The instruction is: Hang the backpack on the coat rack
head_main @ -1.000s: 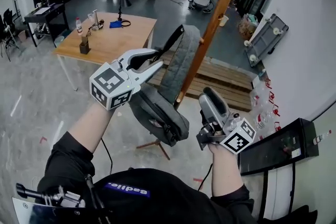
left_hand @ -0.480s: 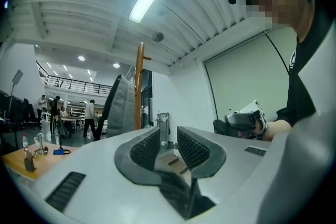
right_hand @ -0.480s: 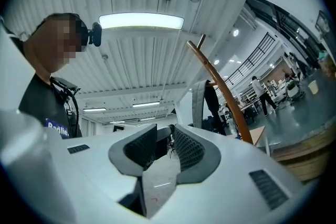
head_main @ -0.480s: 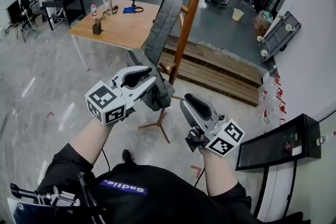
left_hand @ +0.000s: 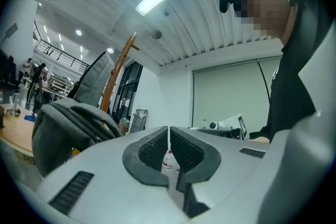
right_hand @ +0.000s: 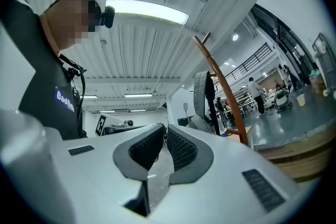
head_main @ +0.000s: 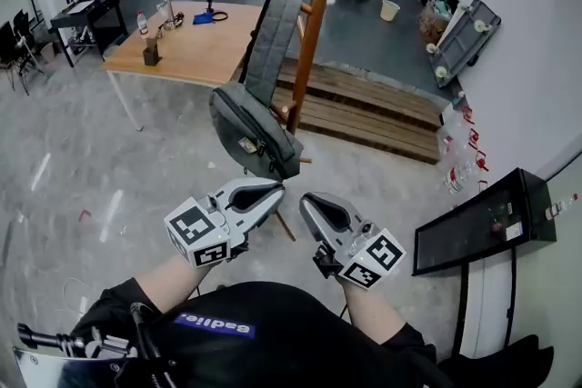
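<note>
The grey backpack (head_main: 255, 139) hangs by its strap (head_main: 274, 36) on the wooden coat rack (head_main: 314, 23), its body resting against the pole. Both grippers sit low and near my body, well clear of the bag. My left gripper (head_main: 273, 193) points at the rack's base; its jaws are closing, almost together, with nothing between them. My right gripper (head_main: 307, 203) sits beside it, jaws also closing on nothing. In the left gripper view the backpack (left_hand: 65, 128) and rack (left_hand: 119, 65) lie left of the left gripper (left_hand: 168, 136). The right gripper (right_hand: 163, 136) sees the rack (right_hand: 223, 89) at its right.
A wooden table (head_main: 195, 50) with small items stands behind the rack at the left. A wooden pallet (head_main: 364, 109) lies on the floor past the rack. A black case (head_main: 482, 232) leans on the right wall. People stand far back.
Both grippers let go of the backpack and drew back and down toward my body. Their jaws went from wide open to nearly together. The backpack stays hanging on the rack.
</note>
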`<state>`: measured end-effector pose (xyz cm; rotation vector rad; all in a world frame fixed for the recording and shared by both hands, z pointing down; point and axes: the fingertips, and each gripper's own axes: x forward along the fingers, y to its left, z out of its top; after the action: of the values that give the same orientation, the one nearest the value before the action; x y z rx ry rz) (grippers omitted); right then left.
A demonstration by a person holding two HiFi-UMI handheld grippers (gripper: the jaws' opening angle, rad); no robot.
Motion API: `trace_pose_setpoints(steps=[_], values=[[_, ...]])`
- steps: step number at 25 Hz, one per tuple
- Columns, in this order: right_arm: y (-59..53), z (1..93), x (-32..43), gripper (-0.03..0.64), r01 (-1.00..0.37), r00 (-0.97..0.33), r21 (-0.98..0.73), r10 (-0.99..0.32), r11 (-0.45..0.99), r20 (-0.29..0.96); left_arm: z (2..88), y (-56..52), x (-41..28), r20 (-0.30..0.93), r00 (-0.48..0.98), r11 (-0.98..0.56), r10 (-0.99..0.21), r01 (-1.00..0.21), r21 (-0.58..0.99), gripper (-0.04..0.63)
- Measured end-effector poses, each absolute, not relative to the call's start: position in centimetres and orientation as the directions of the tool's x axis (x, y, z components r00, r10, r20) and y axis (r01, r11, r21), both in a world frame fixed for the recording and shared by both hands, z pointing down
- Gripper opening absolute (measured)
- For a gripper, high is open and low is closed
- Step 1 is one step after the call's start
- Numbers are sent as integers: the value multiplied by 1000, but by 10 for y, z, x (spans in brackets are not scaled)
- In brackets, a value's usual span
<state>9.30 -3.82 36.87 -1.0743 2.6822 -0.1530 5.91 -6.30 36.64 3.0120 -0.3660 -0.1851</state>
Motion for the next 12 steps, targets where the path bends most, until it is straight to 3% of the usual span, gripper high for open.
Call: trace_pose_setpoints(steps=[12], values=[[-27,396,50,8,-723,-672,-110,-732,682,-114,382,-46,32,-126,969,-969,-211,-190,160,9]])
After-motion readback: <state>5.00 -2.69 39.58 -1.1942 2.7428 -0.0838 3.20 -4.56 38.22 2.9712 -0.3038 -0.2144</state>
